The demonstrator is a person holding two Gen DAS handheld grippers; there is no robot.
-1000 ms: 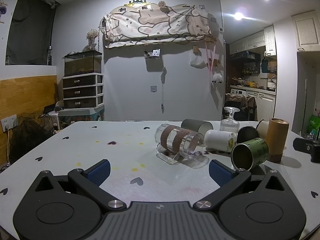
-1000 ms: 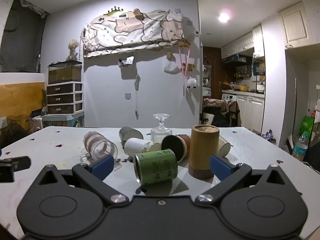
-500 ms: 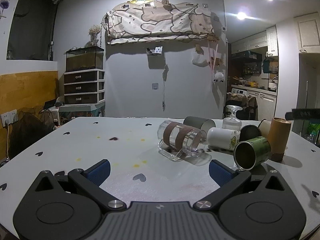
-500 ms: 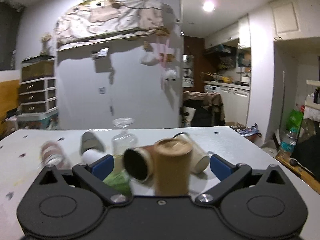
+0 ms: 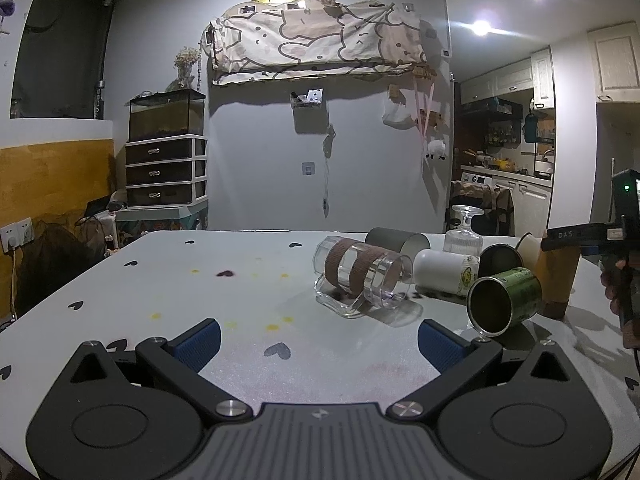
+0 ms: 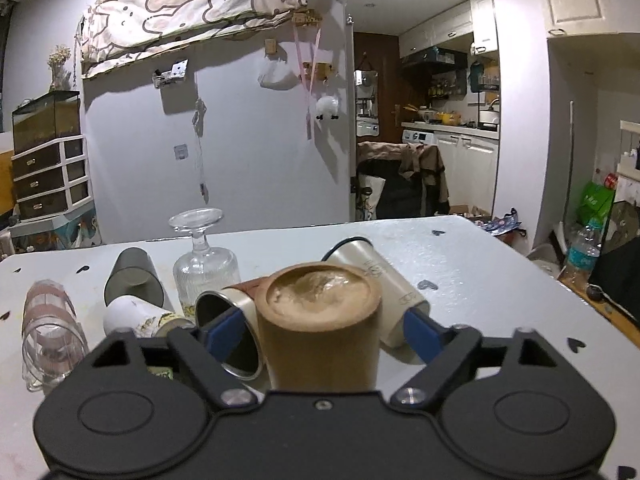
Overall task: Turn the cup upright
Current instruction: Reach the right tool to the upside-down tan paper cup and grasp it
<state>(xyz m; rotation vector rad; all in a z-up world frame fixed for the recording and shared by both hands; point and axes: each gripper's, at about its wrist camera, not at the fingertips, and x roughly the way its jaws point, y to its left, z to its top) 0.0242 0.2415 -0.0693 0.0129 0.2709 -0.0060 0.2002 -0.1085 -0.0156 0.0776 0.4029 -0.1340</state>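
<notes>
The step in hand looks like the approach to a grasp: the right claw (image 6: 326, 330) is spread wide, its blue pads (image 6: 224, 330) standing on either side of the tan wooden cylindrical cup (image 6: 320, 328) without touching it. That cup stands mouth-down near the right edge of the white heart-printed tabletop (image 6: 472, 264), its closed base facing up, at the near end of a cluster of tipped cups. The next move, as I judge it, calls for closing squarely on the cup's wall, lifting clear of the neighbours, then turning the wrist half over before setting it down; the open-mouthed brown metal cup (image 6: 230, 336) lying just beside its left flank could be knocked as the left pad closes. The right claw is held level, pointing across the tabletop at mid-height of the cup. The left claw (image 5: 318, 340) is also spread and grips nothing, hovering low over bare tabletop, with the clear glass mug with brown bands (image 5: 360, 276) lying ahead of it.
</notes>
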